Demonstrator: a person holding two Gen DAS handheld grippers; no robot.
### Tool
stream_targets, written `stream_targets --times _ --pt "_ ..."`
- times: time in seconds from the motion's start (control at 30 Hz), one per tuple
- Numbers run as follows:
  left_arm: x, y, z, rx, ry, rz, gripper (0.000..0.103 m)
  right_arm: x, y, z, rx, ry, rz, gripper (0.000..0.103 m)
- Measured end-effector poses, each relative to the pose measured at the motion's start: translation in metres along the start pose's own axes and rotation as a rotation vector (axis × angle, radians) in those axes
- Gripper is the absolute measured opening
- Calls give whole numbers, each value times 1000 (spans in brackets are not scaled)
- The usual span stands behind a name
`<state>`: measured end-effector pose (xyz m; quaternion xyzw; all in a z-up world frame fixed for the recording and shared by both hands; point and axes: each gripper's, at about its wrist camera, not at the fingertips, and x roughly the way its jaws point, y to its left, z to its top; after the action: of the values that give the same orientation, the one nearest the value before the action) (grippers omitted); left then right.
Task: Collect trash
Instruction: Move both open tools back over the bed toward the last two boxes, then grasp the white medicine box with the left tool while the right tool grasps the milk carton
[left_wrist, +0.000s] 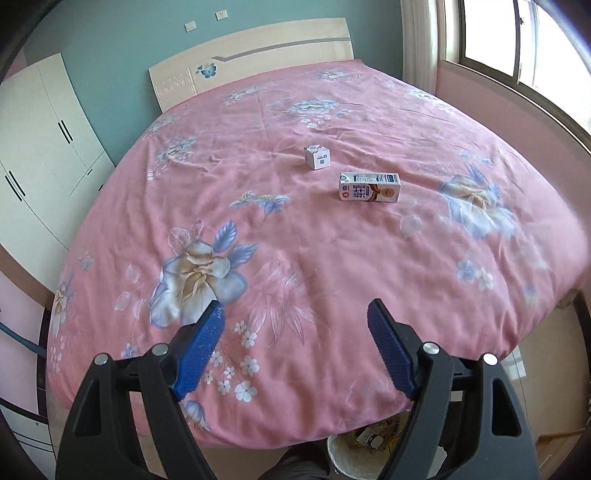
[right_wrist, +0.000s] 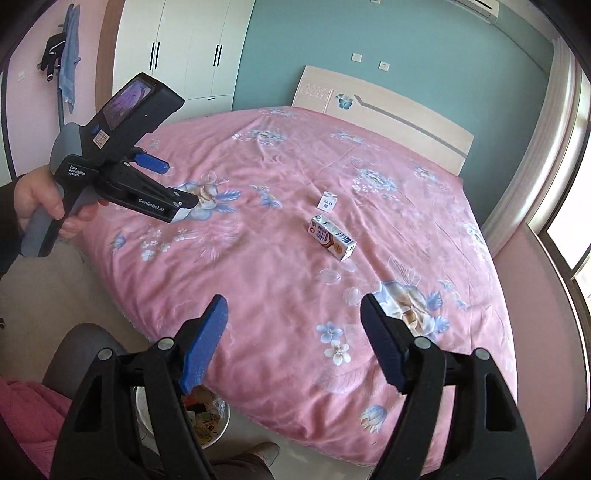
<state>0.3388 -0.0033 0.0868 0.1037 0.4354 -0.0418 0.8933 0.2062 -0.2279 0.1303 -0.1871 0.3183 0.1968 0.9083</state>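
Left tool (left_wrist: 295, 314): we hold it spread wide, empty, above the bed (left_wrist: 332, 258).
Right tool (right_wrist: 293, 308): also wide, empty.
Milk carton (left_wrist: 369, 187): mid-bed, beside small box (left_wrist: 317, 157).

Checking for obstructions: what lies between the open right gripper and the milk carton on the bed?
Only bare floral bedspread lies between the right gripper and the milk carton, per the right wrist view.

Home bedroom. Double bed (left_wrist: 295, 229) with pink floral cover and pale wood headboard (left_wrist: 258, 62), white built-in wardrobe (right_wrist: 177, 48) on a teal wall, curtained window (left_wrist: 524, 48), clothes on a hook (right_wrist: 61, 55), waste bin (right_wrist: 207, 417) on floor at bed foot.
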Motion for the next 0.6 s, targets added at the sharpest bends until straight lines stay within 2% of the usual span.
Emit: stream_targets --times 0.2,0.3,0.47,0.6 --pt "29 5 86 -33 -12 4 81 34 -38 40 -58 -35 -43 77" --pt "55 5 125 -49 -8 9 81 65 -59 52 -71 -36 -21 78" --pt "115 -2 183 -83 31 -38 81 135 -90 68 -102 -2 13 78" --pt "172 -16 221 -88 61 -42 81 202 -111 74 -124 45 63 78"
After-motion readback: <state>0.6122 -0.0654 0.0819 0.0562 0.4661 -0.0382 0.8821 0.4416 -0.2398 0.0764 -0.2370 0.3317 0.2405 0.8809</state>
